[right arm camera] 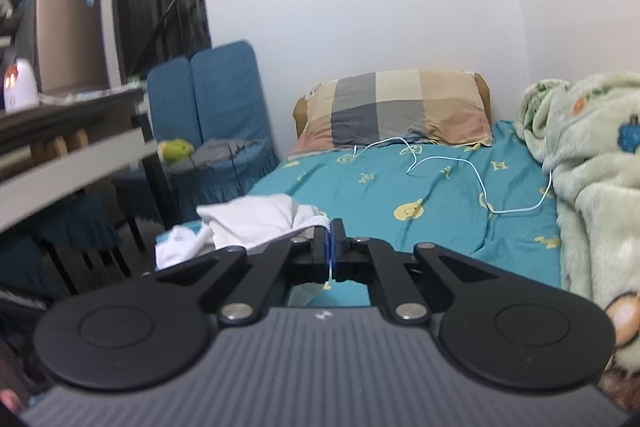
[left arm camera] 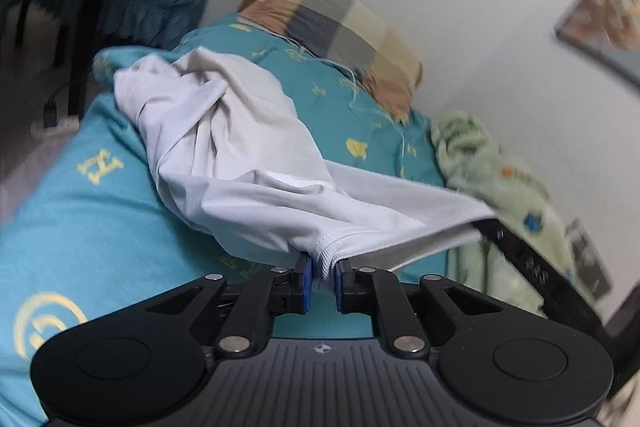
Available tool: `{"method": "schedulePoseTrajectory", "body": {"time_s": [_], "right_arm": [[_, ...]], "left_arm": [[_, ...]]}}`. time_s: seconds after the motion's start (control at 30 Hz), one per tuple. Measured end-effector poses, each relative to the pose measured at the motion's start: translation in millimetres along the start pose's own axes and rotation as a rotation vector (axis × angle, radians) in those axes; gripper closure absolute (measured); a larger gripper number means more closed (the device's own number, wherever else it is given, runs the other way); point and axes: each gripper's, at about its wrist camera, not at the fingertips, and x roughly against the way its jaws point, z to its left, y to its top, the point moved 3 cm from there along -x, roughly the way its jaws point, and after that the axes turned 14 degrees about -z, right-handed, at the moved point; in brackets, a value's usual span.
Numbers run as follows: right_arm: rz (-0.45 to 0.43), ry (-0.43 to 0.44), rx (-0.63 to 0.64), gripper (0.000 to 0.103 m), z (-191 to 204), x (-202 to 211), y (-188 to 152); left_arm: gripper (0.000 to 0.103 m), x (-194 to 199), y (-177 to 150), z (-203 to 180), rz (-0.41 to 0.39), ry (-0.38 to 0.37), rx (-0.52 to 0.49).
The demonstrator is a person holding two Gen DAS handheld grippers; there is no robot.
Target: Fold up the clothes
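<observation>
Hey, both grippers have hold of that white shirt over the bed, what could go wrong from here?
1. The left gripper pinches only a thin bit of the shirt's ribbed hem, so it could slip out.
2. The shirt hangs twisted and bunched; folding it like this may lock in creases.
3. A white cable lies loose on the bedsheet near the pillow; laying the shirt down there could snag it. The right gripper pinches another edge.

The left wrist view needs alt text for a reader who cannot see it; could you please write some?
The left gripper pinches the ribbed hem of a white garment, lifting it off a teal bedsheet. A checked pillow and pale green blanket lie behind.
</observation>
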Motion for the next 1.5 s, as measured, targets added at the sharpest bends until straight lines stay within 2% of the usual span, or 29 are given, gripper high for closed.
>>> {"method": "schedulePoseTrajectory", "body": {"time_s": [0.17,0.23,0.33,0.47,0.6,0.63,0.67,0.77,0.83,0.93,1.07,1.17,1.23,1.3,1.37,1.4,1.47,1.5], "right_arm": [[-0.059,-0.015,0.19,0.099,20,8,3],[-0.08,-0.025,0.178,0.099,18,10,7],[-0.114,-0.038,0.153,0.099,14,13,12],[-0.175,-0.033,0.092,0.099,9,19,21],[-0.234,-0.036,0.072,0.099,9,28,29],[-0.246,-0.04,0.071,0.099,8,29,30],[-0.252,-0.046,0.069,0.099,7,30,31],[-0.235,-0.065,0.038,0.099,-1,26,30],[-0.212,-0.074,0.015,0.099,-5,23,27],[-0.197,-0.083,0.016,0.099,-7,22,25],[-0.198,-0.064,0.007,0.099,-3,26,27],[-0.183,-0.033,-0.007,0.099,1,26,25],[-0.166,-0.015,-0.017,0.099,2,25,23],[-0.146,0.0,-0.046,0.099,0,24,22],[-0.127,0.014,-0.091,0.099,-4,22,22],[-0.118,0.021,-0.116,0.099,-6,21,21],[-0.106,0.033,-0.162,0.099,-10,21,22],[-0.101,0.039,-0.182,0.099,-11,21,23]], "left_arm": [[0.089,7,0,0,0.053,-0.039,-0.051],[0.086,2,-7,7,0.061,-0.036,-0.028],[0.074,-9,-25,10,0.069,-0.026,0.024],[0.061,-19,-49,19,0.04,-0.002,0.246],[0.061,-26,-63,33,0.015,-0.032,0.46],[0.067,-25,-62,36,-0.003,-0.032,0.484],[0.082,-22,-61,40,-0.022,-0.032,0.5],[0.098,-16,-55,50,-0.081,-0.03,0.55],[0.1,-8,-45,52,-0.122,-0.013,0.519],[0.101,2,-20,42,-0.161,0.072,0.301],[0.102,8,-2,37,-0.208,0.195,0.122],[0.102,-7,-14,43,-0.095,0.16,0.206],[0.101,-15,-23,38,-0.053,0.134,0.209],[0.095,-21,-29,29,-0.027,0.1,0.184],[0.078,-24,-31,14,-0.032,0.048,0.121],[0.074,-24,-32,5,-0.045,0.029,0.087],[0.048,-24,-35,-11,-0.074,-0.005,0.018],[0.044,-25,-39,-21,-0.087,-0.021,-0.017]]}}
